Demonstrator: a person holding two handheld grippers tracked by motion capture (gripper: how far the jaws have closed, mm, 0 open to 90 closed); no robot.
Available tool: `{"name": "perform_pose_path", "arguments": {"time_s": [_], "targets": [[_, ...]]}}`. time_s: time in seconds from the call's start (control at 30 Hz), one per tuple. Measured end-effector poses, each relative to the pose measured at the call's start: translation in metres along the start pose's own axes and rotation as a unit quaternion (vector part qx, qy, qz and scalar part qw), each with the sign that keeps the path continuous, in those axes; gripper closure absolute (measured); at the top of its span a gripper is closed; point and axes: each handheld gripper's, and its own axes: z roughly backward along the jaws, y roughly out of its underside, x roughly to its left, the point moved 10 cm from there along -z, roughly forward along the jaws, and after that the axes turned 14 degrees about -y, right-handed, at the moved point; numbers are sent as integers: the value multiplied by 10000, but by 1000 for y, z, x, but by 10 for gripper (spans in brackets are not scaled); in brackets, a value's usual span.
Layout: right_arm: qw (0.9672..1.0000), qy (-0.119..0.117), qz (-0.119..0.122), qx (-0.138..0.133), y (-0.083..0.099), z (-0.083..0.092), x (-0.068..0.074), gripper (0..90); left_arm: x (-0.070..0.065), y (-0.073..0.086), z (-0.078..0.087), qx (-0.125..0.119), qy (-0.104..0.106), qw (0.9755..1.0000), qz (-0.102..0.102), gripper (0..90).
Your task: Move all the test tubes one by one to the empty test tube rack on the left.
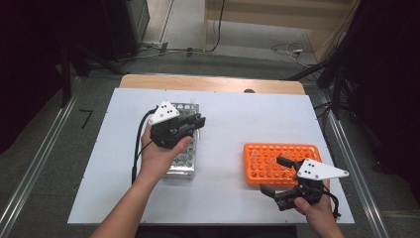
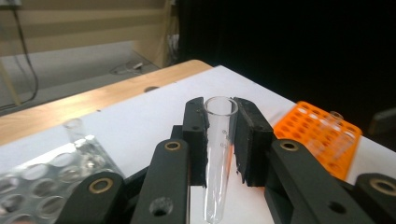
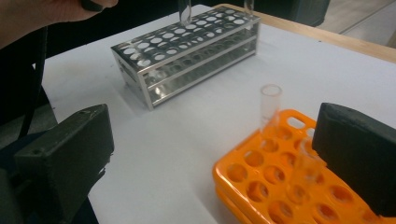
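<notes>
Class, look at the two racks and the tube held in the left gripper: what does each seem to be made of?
Silver rack: likely polished metal; it reflects. Orange rack: probably moulded plastic, evenly coloured with a slight sheen. Tube: clear glass or plastic; the pictures cannot settle which.

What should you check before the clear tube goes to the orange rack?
1. Clear plastic test tube clamped between the left gripper pads: ok.
2. Tube lifted free of the shiny metal rack with round holes: ok.
3. Right gripper jaws wide apart with nothing between them: ok.
4. Orange plastic rack with round holes has free holes: ok, many show bare.
5. Right gripper out of the way of the orange rack: not ok, it hangs right at the rack's near edge.
6. Tube already standing in the orange rack seated to the bottom: cannot tell.
</notes>
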Motion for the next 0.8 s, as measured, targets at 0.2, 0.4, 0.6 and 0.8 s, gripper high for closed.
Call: {"name": "perform_pose_path", "arguments": {"time_s": [0.2,0.4,0.6,0.8], "targets": [[9999,81,-72,-104,6,15,-12,0,18,-10,-14,6,-195,9998,23,762],[9996,145,-154,-180,8,21,-20,0,32,-14,-31,33,-347,9994,82,762],[9993,208,-192,-227,9,24,-26,0,49,-12,-49,14,-623,9980,109,761],[9991,254,-235,-248,9,26,-29,0,64,-12,-62,-13,-802,9964,267,761]]}}
